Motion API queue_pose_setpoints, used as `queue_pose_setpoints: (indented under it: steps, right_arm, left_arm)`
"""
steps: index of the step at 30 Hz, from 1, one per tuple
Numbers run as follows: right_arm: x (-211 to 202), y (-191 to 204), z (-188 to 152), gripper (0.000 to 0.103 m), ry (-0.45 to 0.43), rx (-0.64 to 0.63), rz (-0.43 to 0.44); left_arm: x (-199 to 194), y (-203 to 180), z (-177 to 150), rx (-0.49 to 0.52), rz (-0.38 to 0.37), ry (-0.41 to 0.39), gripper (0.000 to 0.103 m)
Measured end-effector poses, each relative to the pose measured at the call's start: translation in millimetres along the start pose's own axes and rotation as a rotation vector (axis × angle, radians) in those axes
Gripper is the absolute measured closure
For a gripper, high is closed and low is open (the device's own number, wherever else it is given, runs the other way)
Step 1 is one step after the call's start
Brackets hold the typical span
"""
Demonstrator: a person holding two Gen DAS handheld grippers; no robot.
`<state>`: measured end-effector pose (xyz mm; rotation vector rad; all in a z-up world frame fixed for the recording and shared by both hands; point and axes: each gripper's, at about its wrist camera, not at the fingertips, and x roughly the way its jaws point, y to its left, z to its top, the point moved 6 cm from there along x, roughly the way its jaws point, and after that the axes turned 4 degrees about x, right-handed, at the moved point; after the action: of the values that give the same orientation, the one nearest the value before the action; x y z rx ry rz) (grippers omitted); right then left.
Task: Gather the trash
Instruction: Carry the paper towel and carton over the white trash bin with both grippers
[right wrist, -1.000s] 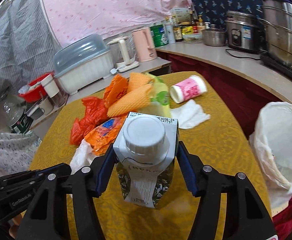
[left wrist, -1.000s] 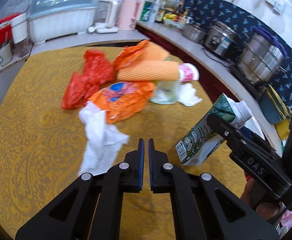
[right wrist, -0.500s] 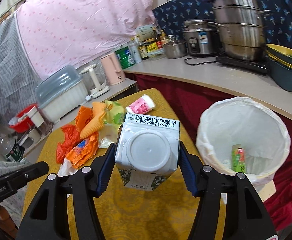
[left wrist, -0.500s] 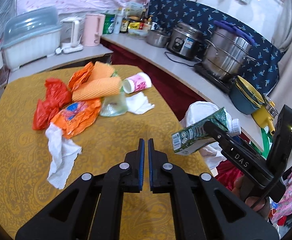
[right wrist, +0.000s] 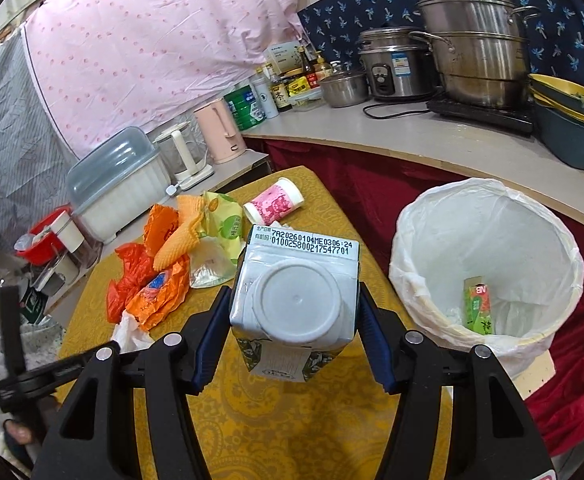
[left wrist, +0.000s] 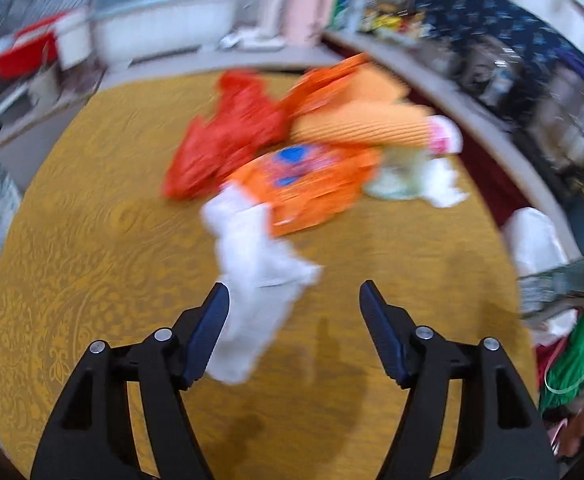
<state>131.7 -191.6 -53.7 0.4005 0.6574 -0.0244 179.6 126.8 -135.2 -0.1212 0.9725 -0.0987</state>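
Pink dotted curtain [right wrist: 163,36] behind a grey counter [right wrist: 392,132] (pots atop).

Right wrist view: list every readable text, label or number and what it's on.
"7A20260104ME0306:24" on the top flap of the carton held in the right claw.
"01002580021754770", last digit unclear, on the line below it; the small characters to the left are too small to read.
Label under the carton's cap: too small.
Small green carton in the bin: letters unclear.
Bottles and rice cooker sticker: unreadable.
Left wrist view: blurred, nothing readable.

Wrappers [right wrist: 159,280] lie on the table [right wrist: 292,420], bin [right wrist: 488,264] to its right.
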Motion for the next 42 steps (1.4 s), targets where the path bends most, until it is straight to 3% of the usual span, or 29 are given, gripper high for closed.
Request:
queue_pose_setpoints:
  steps: [5, 7, 10, 12, 14, 20, 32, 42]
  right_arm:
    - [13.8, 14.0, -1.9, 0.045, 0.019, -0.025, 0.005]
    - [18.1, 17.3, -2.8, 0.045, 0.025, -0.030, 0.004]
    - [22.8, 21.2, -4.0, 0.045, 0.033, -0.033, 0.003]
    - [25.2, 22.9, -4.0, 0.045, 0.036, -0.039, 0.002]
    - [26.2, 24.4, -3.9, 0.045, 0.037, -0.040, 0.005]
    - [21.9, 24.7, -1.6, 0.045, 0.027, -0.036, 0.016]
    - [-14.1, 7.0, 15.5, 0.045, -0.053, 0.002, 0.025]
    - [-43.9, -51.5, 31.6, 0.045, -0.125, 0.081, -0.047]
  left_arm:
    - [33.0, 28.9, -4.0, -0.041, 0.017, 0.044, 0.040]
    - [41.1, 30.9, -5.3, -0.044, 0.004, 0.061, 0.047]
    - [45.0, 26.9, -5.3, -0.014, 0.015, 0.057, 0.066]
    - [46.2, 24.3, -7.5, 0.000, 0.001, 0.072, 0.088]
    - [42.8, 22.2, -7.9, 0.006, -0.007, 0.071, 0.096]
    - [13.4, -1.2, -7.4, 0.047, -0.035, 0.029, 0.098]
    - [-60.7, -105.1, 5.3, 0.204, -0.184, -0.084, 0.098]
    - [-76.9, -200.6, 9.7, 0.338, -0.299, -0.105, 0.098]
